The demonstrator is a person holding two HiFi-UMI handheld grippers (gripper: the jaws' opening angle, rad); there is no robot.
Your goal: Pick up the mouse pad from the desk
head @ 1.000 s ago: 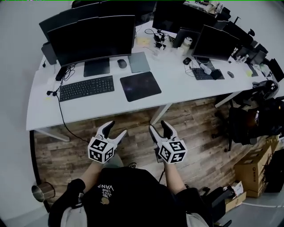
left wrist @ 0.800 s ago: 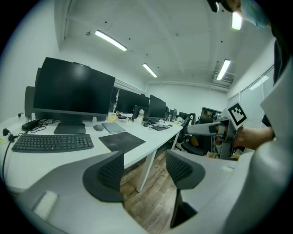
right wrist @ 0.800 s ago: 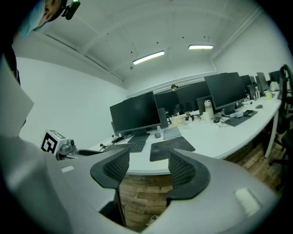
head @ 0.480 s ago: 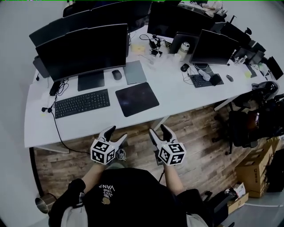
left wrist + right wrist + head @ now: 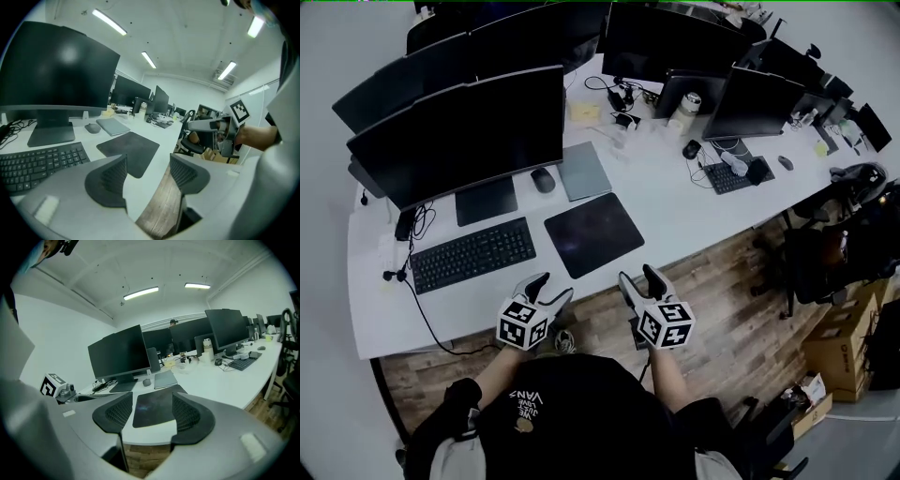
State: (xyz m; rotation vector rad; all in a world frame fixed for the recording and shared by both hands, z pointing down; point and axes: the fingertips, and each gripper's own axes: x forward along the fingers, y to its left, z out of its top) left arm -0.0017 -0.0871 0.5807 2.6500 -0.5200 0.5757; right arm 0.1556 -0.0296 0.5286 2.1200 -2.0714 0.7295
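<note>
A dark rectangular mouse pad [image 5: 593, 233] lies flat on the white desk [image 5: 675, 202], near its front edge and right of the keyboard. It also shows as the mouse pad [image 5: 129, 148] in the left gripper view and the mouse pad [image 5: 153, 406] between the jaws in the right gripper view. My left gripper [image 5: 550, 288] hangs open just off the desk's front edge, left of the pad. The right gripper [image 5: 638, 279] is open too, just in front of the pad's right corner. Neither holds anything.
A black keyboard [image 5: 472, 255] lies left of the pad, with a mouse [image 5: 543, 180] and a grey laptop [image 5: 582, 171] behind it. Large monitors [image 5: 459, 136] stand at the back. A second workstation [image 5: 741, 94] sits right. Office chairs [image 5: 839, 244] and cardboard boxes [image 5: 844, 352] stand on the wood floor.
The desk has slid down and closer in the head view. Both grippers, open throughout, now sit nearer the desk's front edge and the mouse pad.
</note>
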